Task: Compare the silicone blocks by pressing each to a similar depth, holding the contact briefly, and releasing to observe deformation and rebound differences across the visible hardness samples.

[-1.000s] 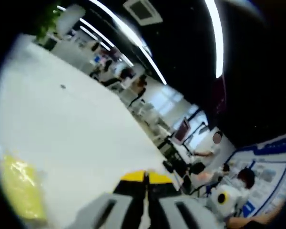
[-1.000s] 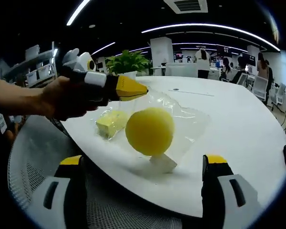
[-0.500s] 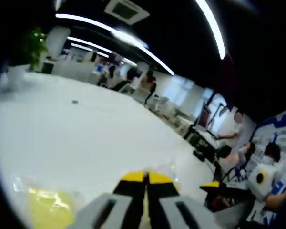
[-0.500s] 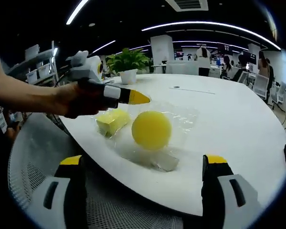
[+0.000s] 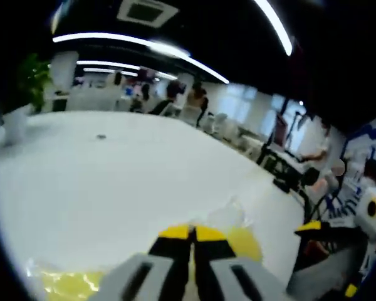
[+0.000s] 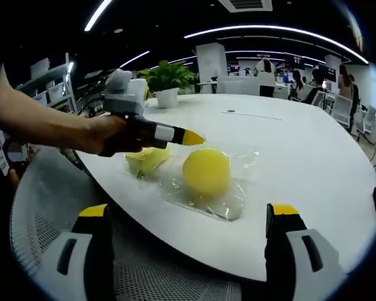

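Near the curved front edge of the white surface, a round yellow silicone block lies inside a clear plastic bag, and a second, flatter yellow block sits just beside it toward the person's hand. That hand holds the left gripper, whose yellow tips are pressed together and hang just above the round block's upper edge; whether they touch the bag cannot be told. In the left gripper view the same closed tips sit over the bag's crinkled plastic, with yellow showing to either side below.

The right gripper stands wide apart, empty, its two yellow-tipped jaws rising from below the surface's near rim, well short of the blocks. A white mesh chair back lies under and beside that rim.

Beyond the blocks the surface runs broad and bare toward a potted plant at its far edge. Past that are desks, chairs and seated people in an open office.
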Motion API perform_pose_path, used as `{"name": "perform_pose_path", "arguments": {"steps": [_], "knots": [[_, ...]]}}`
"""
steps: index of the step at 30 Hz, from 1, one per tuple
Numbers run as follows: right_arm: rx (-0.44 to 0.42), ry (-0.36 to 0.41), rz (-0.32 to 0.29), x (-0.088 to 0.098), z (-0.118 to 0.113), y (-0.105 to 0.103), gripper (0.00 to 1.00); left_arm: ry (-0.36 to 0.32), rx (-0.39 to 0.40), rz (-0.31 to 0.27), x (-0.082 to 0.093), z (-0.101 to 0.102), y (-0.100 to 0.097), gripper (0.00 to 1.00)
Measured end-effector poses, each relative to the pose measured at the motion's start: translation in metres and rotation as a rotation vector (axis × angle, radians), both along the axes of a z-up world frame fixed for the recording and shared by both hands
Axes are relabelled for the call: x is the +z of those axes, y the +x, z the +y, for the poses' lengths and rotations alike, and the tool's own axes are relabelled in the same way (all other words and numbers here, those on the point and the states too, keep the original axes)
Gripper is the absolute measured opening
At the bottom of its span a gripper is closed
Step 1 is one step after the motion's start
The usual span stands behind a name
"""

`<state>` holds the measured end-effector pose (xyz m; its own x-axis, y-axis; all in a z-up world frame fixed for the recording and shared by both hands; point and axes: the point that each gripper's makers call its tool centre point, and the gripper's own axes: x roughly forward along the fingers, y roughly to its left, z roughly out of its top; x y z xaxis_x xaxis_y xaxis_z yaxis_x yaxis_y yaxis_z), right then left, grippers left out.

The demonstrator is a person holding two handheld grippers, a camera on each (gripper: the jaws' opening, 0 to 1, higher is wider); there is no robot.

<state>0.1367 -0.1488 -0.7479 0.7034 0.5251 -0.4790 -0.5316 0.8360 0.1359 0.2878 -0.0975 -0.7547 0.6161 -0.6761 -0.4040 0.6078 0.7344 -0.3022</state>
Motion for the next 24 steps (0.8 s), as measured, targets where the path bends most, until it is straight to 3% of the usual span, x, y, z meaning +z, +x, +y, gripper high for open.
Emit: {"name": "perform_pose_path", "arguments": {"steps": [13, 20, 24], "knots": [[-0.006, -0.002, 0.013, -0.002, 0.000, -0.001, 0.96, 0.168, -0.095, -0.027, -0.029, -0.002, 0.013, 0.00], [-0.016, -0.004, 0.023, -0.004, -0.002, -0.002, 0.96, 0.194, -0.095, -0.063, -0.030, 0.000, 0.018, 0.01], [-0.019, -0.007, 0.025, -0.005, -0.002, -0.001, 0.96, 0.181, -0.075, -0.067, -0.026, 0.001, 0.019, 0.07]]}}
